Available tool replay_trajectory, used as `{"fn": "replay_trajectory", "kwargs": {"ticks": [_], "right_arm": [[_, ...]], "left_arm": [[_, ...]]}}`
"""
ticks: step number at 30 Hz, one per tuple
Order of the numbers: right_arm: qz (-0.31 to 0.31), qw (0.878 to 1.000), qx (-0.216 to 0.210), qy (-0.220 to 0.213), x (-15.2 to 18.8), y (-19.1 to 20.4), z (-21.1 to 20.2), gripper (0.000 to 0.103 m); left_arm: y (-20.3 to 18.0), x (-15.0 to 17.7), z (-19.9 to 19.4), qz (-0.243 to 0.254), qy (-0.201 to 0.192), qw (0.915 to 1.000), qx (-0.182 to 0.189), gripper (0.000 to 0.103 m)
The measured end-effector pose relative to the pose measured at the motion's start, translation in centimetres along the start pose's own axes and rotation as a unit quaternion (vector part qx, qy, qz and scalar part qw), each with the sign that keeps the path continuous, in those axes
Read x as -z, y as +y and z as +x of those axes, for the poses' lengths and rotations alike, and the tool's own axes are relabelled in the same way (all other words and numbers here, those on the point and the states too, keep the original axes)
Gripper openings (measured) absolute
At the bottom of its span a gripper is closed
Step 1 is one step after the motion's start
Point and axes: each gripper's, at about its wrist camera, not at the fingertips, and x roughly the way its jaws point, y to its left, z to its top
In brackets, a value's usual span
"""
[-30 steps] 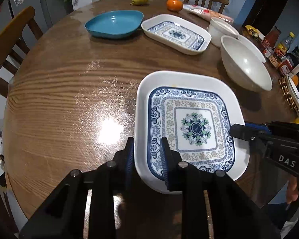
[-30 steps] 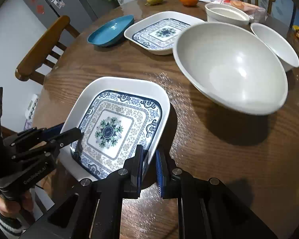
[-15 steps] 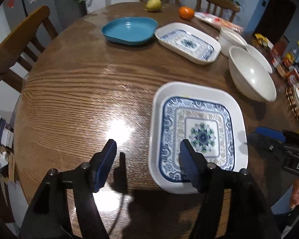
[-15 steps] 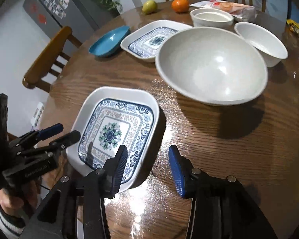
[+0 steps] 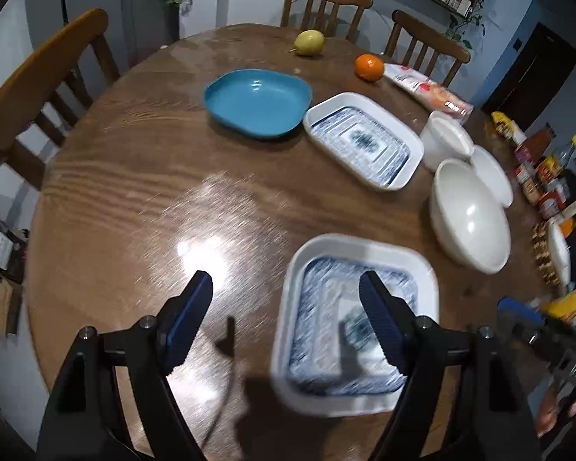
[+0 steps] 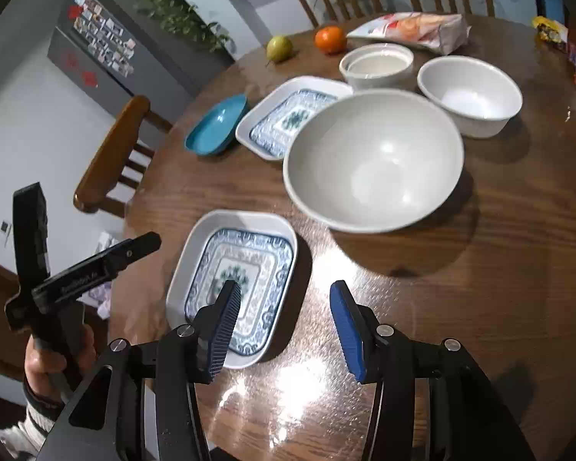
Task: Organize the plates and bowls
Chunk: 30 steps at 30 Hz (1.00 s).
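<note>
A square white plate with a blue pattern [image 5: 355,322] [image 6: 236,280] lies flat near the front edge of the round wooden table. My left gripper [image 5: 288,315] is open and empty above its left side. My right gripper [image 6: 284,311] is open and empty above its right edge. A second patterned plate [image 5: 363,140] [image 6: 288,115] lies further back beside a blue dish [image 5: 257,101] [image 6: 217,125]. A large white bowl [image 5: 468,219] [image 6: 374,159], a smaller white bowl [image 6: 470,94] and a white round dish [image 6: 376,65] stand to the right.
A pear [image 5: 308,42], an orange [image 5: 369,67] and a snack packet [image 5: 428,90] lie at the far side of the table. Jars and packets [image 5: 541,173] crowd the right edge. Wooden chairs [image 5: 38,88] stand around the table.
Both grippers have let go of the near patterned plate, opened wide and pulled up and back. The plate now rests flat on the table.
</note>
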Motion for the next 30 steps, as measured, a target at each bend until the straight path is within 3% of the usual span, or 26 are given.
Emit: {"fn": "replay_trajectory", "kwargs": {"ticks": [4, 8, 12, 15, 17, 22, 30], "right_arm": [[0.006, 1.000, -0.001, -0.010, -0.5, -0.1, -0.4, 0.051], [0.010, 1.000, 0.000, -0.011, -0.7, 0.3, 0.0, 0.051], [0.017, 1.000, 0.002, -0.013, -0.6, 0.2, 0.1, 0.051], [0.023, 1.000, 0.005, -0.015, -0.8, 0.0, 0.2, 0.051], [0.026, 0.999, 0.008, -0.017, -1.0, -0.1, 0.2, 0.051], [0.033, 0.999, 0.012, -0.020, -1.6, -0.2, 0.3, 0.051], [0.021, 1.000, 0.010, -0.015, -2.9, 0.7, 1.0, 0.051]], "left_arm": [[-1.2, -3.6, 1.7, -0.021, 0.010, 0.9997, 0.011, 0.077], [-2.3, -7.2, 4.3, -0.051, 0.037, 0.9970, 0.046, 0.076], [-3.4, -9.6, 7.6, -0.056, 0.062, 0.9961, 0.029, 0.066], [-3.6, -10.3, 9.6, -0.058, 0.083, 0.9947, 0.019, 0.054], [-3.6, -10.6, 10.9, -0.062, 0.099, 0.9930, 0.019, 0.041], [-3.5, -11.1, 12.4, -0.063, 0.117, 0.9907, 0.026, 0.026], [-1.8, -11.0, 11.3, -0.007, 0.118, 0.9928, -0.018, 0.026]]}}
